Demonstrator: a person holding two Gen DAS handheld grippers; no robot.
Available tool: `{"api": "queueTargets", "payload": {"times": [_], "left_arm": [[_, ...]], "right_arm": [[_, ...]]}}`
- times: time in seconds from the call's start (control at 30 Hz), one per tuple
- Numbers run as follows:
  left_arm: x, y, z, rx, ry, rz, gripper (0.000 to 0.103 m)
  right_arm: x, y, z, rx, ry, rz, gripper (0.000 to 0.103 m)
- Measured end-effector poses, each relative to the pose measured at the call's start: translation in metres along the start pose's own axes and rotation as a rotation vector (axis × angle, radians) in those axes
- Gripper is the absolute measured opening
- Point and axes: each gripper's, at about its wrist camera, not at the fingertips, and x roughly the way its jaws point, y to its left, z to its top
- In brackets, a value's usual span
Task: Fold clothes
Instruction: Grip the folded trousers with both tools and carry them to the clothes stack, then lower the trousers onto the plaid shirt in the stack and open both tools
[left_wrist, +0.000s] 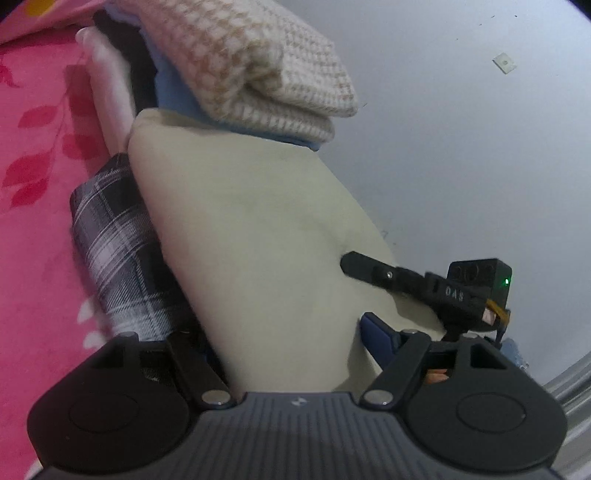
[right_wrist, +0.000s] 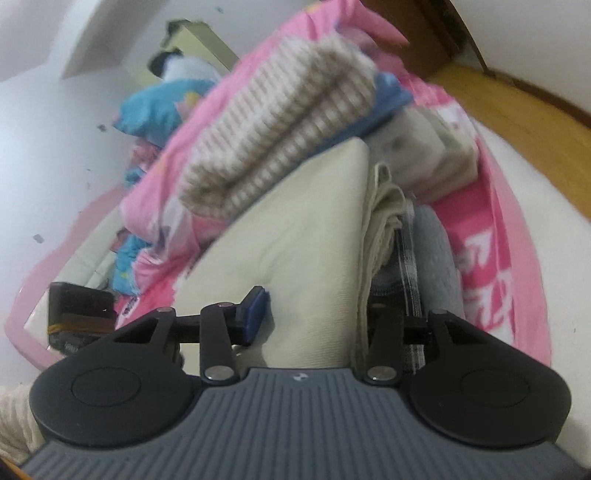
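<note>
Left gripper (left_wrist: 295, 332) straddles the near end of a folded cream garment (left_wrist: 258, 229), jaws wide apart; one blue pad (left_wrist: 376, 336) sits at the cloth's right edge, the opposite finger is hidden by fabric, so whether it pinches anything cannot be told. Right gripper (right_wrist: 314, 314) straddles the same cream garment (right_wrist: 295, 229) from its own side, jaws partly apart, blue pad (right_wrist: 255, 314) against the cloth's left face, the other finger buried beside the layered edges; hold on it likewise unclear. The cream garment lies on a pink bed cover (left_wrist: 33, 184), flanked by a plaid garment (left_wrist: 118, 251), and above it a houndstooth knit (left_wrist: 251, 66) rests on its far end atop a blue layer (left_wrist: 173, 92). Risks, as judged: lifting or sliding the cream garment could drag the knit and topple that stack; loose jaws could let the fold slip and splay open; the buried fingers could snag the plaid garment or the grey garment (right_wrist: 436, 251) next to it.
</note>
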Motion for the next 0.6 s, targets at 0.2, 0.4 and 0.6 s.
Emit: {"api": "queueTargets", "payload": {"times": [0.2,0.4,0.6], "left_arm": [[-0.015,0.017,-0.008,0.009,-0.022,0.015,0.084],[-0.076,0.008,0.000,0.226,-0.248,0.098,0.085],[-0.019,-0.023,0.037,0.423,-0.216,0.217,0.087]], "right_arm": [[-0.028,-0.017,-0.004,0.025,-0.051,-0.101,0.086],[-0.072,0.025,-0.009,-0.134,-0.277,-0.248,0.079],[-0.011,0.102,0.016,-0.407,-0.288,-0.323,0.025]]}}
